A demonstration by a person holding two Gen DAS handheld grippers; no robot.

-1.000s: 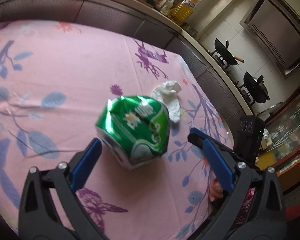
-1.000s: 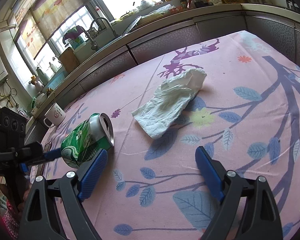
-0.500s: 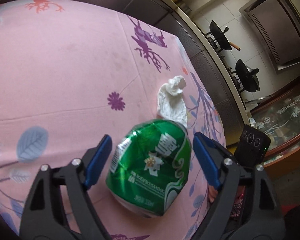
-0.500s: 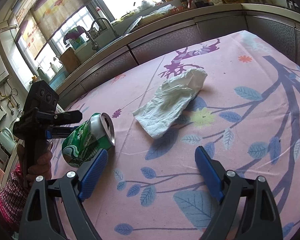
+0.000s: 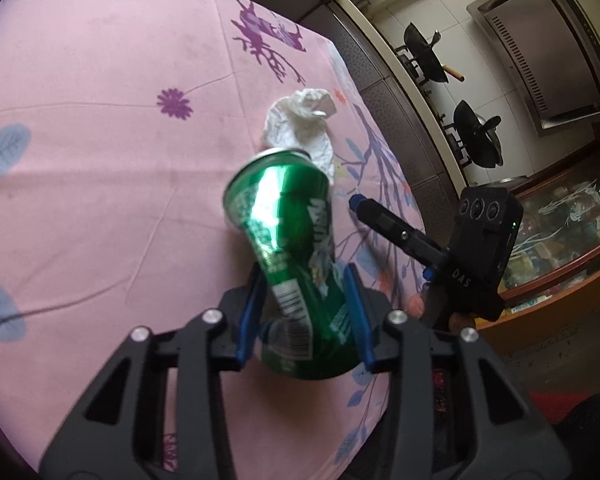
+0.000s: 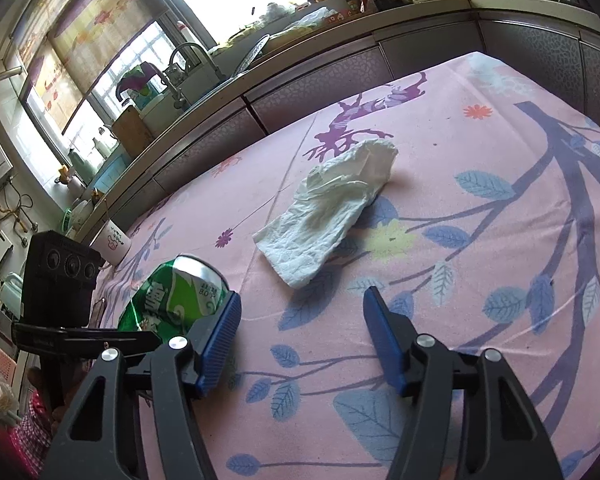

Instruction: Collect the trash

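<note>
Left gripper (image 5: pixel 304 312) is closing its jaws on the green can (image 5: pixel 290 264); the blue pads are sitting against both sides of the dented can body, can tilted with its top pointing away from the camera. In the right wrist view the same can (image 6: pixel 172 300) is lying near the left edge of the tabletop (image 6: pixel 480 240), which is covered in a pink floral cloth.

Right gripper (image 6: pixel 300 340) is also closing its jaws, about half open, nothing between them, only cloth showing in the gap. It is hovering just short of the crumpled white tissue (image 6: pixel 332 216), not touching it. Tissue is lying mid-tabletop, toward the far edge by the counter, just beyond the can.

White mug (image 6: pixel 112 240) is standing at the far left corner of the tabletop, apart from the can.
</note>
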